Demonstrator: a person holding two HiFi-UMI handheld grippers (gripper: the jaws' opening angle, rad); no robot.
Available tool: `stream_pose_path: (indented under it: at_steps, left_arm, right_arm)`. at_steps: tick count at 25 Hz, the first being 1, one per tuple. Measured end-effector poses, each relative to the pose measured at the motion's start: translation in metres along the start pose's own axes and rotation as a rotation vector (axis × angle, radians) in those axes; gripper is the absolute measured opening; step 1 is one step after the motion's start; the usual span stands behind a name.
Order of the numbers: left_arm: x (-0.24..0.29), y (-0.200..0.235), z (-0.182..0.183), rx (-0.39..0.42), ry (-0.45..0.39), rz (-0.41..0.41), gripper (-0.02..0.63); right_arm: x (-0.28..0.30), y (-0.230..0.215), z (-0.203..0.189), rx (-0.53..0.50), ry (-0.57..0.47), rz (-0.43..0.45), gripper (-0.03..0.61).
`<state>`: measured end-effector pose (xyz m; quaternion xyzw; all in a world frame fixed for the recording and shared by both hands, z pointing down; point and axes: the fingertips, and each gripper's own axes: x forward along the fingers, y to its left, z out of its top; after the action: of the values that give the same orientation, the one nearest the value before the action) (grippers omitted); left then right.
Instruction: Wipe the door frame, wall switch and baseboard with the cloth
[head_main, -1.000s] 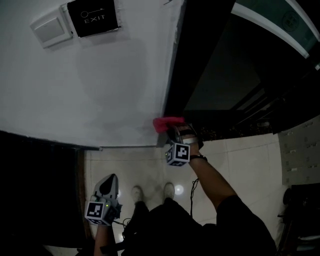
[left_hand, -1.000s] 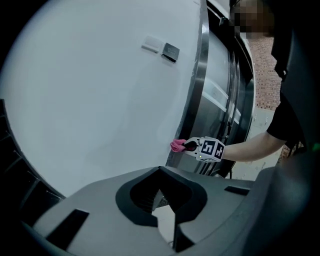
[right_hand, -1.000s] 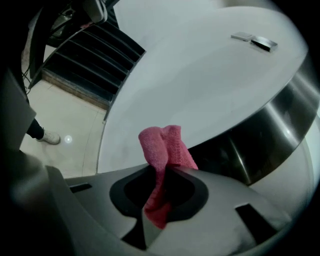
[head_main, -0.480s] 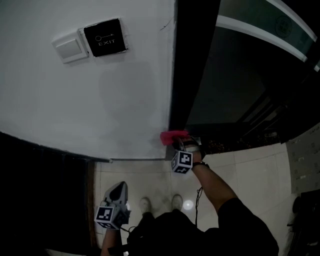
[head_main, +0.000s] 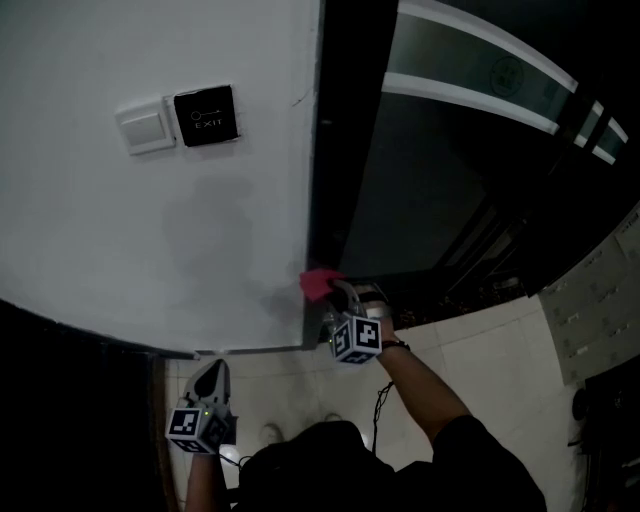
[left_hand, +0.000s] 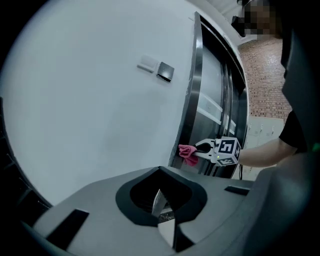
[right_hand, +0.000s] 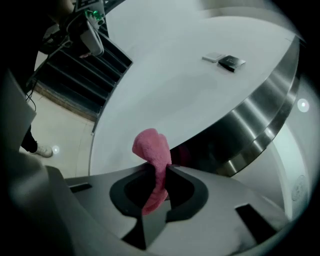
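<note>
Pink cloth (head_main: 318, 284), pinched in right gripper (head_main: 341, 300) fingers, at lower door frame (head_main: 322, 150); left gripper (head_main: 211, 376) fingers pressed together, empty; wall switch (head_main: 143, 127), baseboard (head_main: 260, 349) seemingly unwiped.

Legible marking: the word "EXIT" in white letters, printed under a small key-and-arrow symbol on a black plate (head_main: 205, 115). The black plate is fixed to the wall (head_main: 150, 230), just beside the wall switch (head_main: 144, 128). No other text is readable.
</note>
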<state>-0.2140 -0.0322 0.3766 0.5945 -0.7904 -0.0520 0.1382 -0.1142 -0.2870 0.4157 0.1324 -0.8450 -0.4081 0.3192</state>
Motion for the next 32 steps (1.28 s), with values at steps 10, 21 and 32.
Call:
stream_pose_path:
  at_steps: [10, 21, 32]
  left_arm:
    - [0.024, -0.007, 0.036, 0.027, -0.067, -0.103, 0.0]
    - [0.027, -0.003, 0.061, 0.069, -0.13, -0.119, 0.0]
    - [0.011, 0.015, 0.059, 0.049, -0.124, -0.063, 0.0]
  right_arm:
    - [-0.09, -0.157, 0.067, -0.045, -0.144, -0.348, 0.057]
    - [-0.183, -0.327, 0.181, -0.228, -0.254, -0.752, 0.057]
    - [-0.104, -0.28, 0.156, -0.247, -0.15, -0.609, 0.057]
